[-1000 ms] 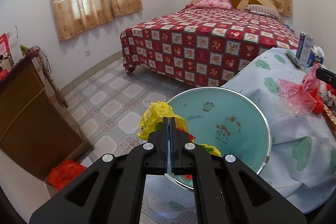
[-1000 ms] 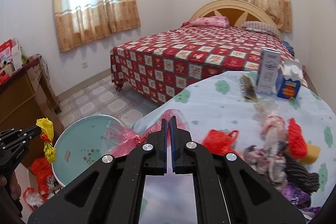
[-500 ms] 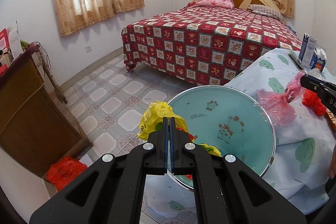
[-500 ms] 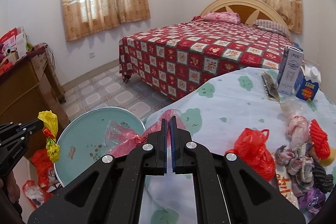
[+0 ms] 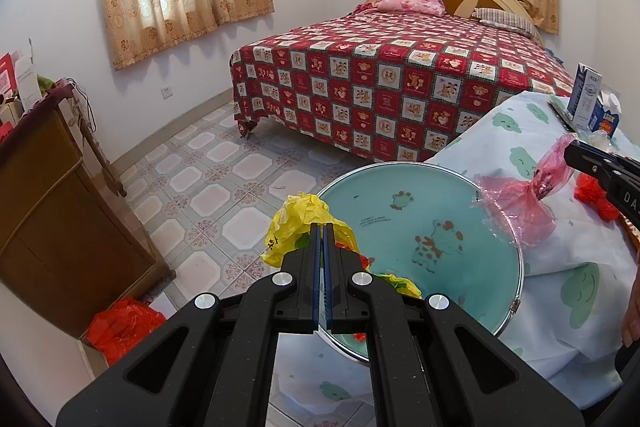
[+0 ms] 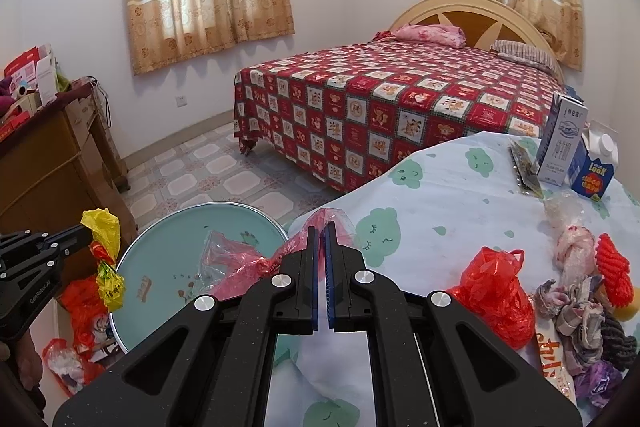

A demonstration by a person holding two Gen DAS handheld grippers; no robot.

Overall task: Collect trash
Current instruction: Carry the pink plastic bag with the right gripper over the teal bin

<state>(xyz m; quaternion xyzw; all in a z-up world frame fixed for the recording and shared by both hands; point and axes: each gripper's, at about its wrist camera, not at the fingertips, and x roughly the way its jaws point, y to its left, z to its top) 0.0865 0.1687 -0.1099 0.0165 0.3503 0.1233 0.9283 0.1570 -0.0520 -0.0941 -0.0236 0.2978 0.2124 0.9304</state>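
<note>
My left gripper (image 5: 322, 227) is shut on a crumpled yellow plastic bag (image 5: 298, 223) and holds it over the near rim of a round teal basin (image 5: 416, 223). In the right wrist view the left gripper (image 6: 86, 229) and its yellow bag (image 6: 102, 229) show at the left. My right gripper (image 6: 322, 227) is shut on a pink plastic bag (image 6: 240, 263) that hangs over the basin (image 6: 160, 267). In the left wrist view the right gripper (image 5: 567, 151) and the pink bag (image 5: 520, 203) show at the right.
A table with a cloud-print cloth (image 6: 440, 187) holds a red bag (image 6: 496, 291), rags (image 6: 576, 311), a milk carton (image 6: 564, 143) and a blue box (image 6: 594, 179). Red bags (image 6: 80, 303) lie on the floor by a wooden cabinet (image 5: 52, 211). A bed (image 5: 400, 75) stands behind.
My right gripper has carried the pink bag left, from over the table to over the basin's edge. My left gripper with the yellow bag has hardly moved.
</note>
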